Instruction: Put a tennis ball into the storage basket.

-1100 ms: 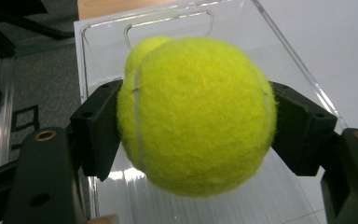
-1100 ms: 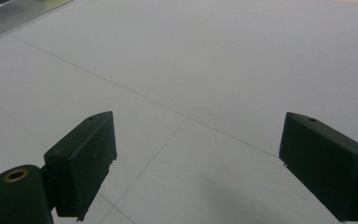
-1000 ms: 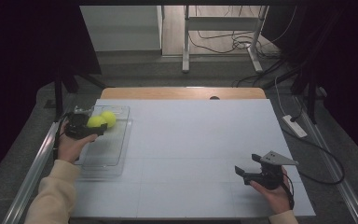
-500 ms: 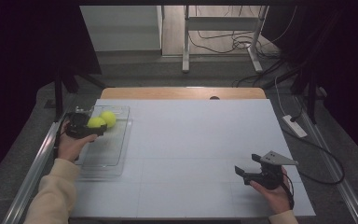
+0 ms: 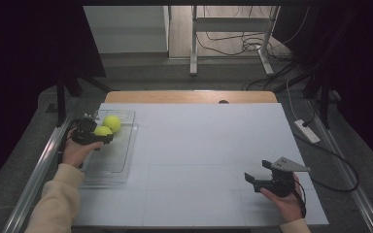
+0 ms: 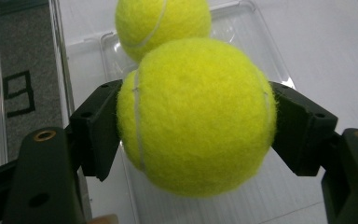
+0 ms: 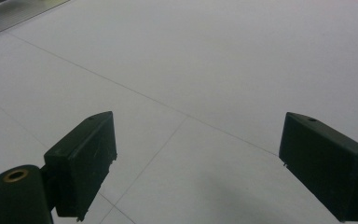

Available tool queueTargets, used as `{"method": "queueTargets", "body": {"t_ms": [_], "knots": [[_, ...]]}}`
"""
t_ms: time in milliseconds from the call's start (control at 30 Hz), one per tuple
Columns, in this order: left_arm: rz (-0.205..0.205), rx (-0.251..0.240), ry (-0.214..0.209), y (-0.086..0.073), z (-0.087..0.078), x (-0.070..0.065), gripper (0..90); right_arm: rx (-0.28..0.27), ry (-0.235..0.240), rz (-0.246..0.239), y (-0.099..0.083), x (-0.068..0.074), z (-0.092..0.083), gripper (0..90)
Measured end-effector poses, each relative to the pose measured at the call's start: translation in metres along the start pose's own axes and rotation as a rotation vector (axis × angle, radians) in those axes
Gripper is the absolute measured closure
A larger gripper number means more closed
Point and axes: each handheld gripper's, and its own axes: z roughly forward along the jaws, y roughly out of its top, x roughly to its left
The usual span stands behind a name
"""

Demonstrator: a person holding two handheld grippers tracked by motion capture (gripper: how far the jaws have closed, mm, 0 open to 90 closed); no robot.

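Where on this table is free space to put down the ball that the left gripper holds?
Bare table lies between the tray and the right gripper. The tray's near half is free too. Its far end is crowded: the second ball sits beside the held ball.

The left hand-held gripper [image 5: 99, 136] is clamped tight; the right hand-held gripper [image 5: 257, 178] stands wide open.

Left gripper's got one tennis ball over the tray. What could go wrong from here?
1. The held tennis ball is round and fuzzy, and the left gripper pinches it only at its sides; it may slip or roll out on a quick move.
2. The second tennis ball sits right behind it in the clear tray; a nudge could send it rolling.
3. The tray looks light and may shift if bumped.
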Motion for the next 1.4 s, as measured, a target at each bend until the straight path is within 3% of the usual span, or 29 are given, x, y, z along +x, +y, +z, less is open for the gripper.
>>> {"method": "queueTargets", "body": {"t_ms": [467,667,1000,1233,1400], "knots": [[0.006,-0.014,0.007,0.000,-0.003,0.001,26.1,0.001,0.003,-0.002,0.000,0.000,0.000,11.1],[-0.009,-0.085,-0.016,0.001,-0.013,-0.003,15.8,0.004,0.004,-0.002,0.000,0.000,0.000,11.1],[-0.002,-0.159,-0.032,0.000,-0.027,-0.008,13.2,0.003,0.002,-0.002,-0.001,-0.001,0.000,11.1],[-0.006,-0.217,-0.081,-0.002,-0.037,-0.014,13.7,0.000,0.003,0.001,-0.001,-0.003,-0.001,11.1],[0.018,-0.249,-0.132,-0.004,-0.044,-0.019,13.6,0.001,0.004,0.004,0.000,-0.004,0.001,11.1]]}}
